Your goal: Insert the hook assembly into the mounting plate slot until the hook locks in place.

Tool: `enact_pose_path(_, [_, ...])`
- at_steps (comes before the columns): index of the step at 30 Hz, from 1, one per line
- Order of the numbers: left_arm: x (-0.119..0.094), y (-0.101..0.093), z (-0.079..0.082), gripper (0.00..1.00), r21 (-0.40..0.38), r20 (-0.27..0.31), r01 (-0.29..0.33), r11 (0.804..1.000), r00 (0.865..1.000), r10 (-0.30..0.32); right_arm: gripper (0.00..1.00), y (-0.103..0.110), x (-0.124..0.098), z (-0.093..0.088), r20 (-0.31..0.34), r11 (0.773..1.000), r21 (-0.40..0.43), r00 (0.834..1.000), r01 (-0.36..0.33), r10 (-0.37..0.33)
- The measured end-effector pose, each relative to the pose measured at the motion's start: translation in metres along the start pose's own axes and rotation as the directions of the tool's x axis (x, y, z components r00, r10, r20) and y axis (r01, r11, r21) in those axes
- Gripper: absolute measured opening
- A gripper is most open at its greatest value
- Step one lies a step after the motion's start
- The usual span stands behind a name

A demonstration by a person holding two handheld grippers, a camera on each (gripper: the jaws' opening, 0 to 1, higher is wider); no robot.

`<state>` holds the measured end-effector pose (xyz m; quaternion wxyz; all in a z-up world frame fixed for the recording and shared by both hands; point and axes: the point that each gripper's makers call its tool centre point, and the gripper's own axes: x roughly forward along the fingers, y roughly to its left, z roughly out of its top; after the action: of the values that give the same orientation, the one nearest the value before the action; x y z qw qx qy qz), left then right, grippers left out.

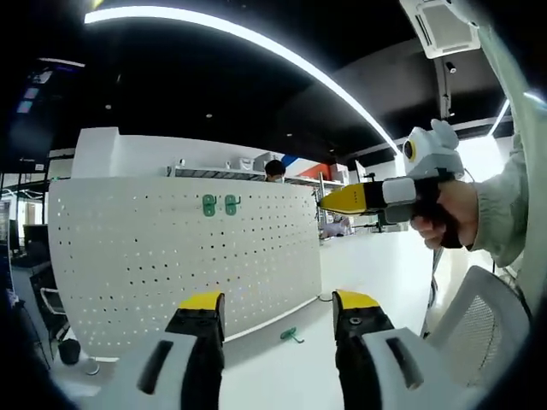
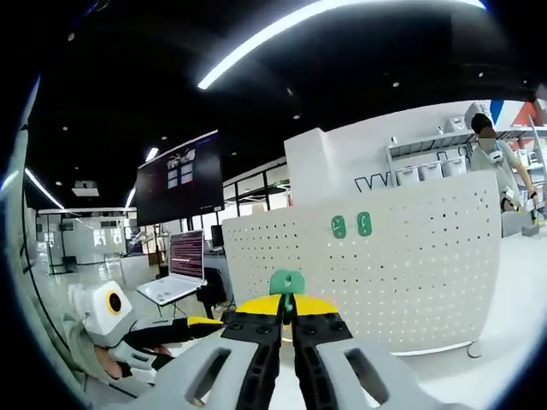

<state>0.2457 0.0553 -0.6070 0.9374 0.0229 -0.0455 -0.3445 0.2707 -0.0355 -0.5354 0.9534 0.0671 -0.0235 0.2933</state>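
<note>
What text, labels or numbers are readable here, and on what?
None legible.
Wall screen: small panels, too blurred to read.
Laptop: lines of text, too small to read.
Pegboard and its green hooks: no markings visible.

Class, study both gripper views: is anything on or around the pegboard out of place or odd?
One thing stands out: a small green plastic hook lies loose on the white table at the foot of the white perforated pegboard, while two matching green hooks hang on it. The right gripper is shut on another green hook; the left gripper is open.
</note>
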Motion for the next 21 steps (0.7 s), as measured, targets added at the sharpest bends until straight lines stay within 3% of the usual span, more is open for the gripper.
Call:
enact_pose_path(12, [0.000,0.003,-0.008,0.53,-0.027,-0.010,0.001,1.000,1.000,-0.001,0.01,-0.046,0.007,0.036,0.056,0.993,-0.048,0.993,0.106,-0.103])
enact_pose_path(21, [0.001,-0.003,-0.011,0.52,-0.028,-0.017,0.032,0.999,0.999,-0.032,0.01,-0.065,0.018,0.054,0.075,0.986,-0.070,0.987,0.149,-0.144])
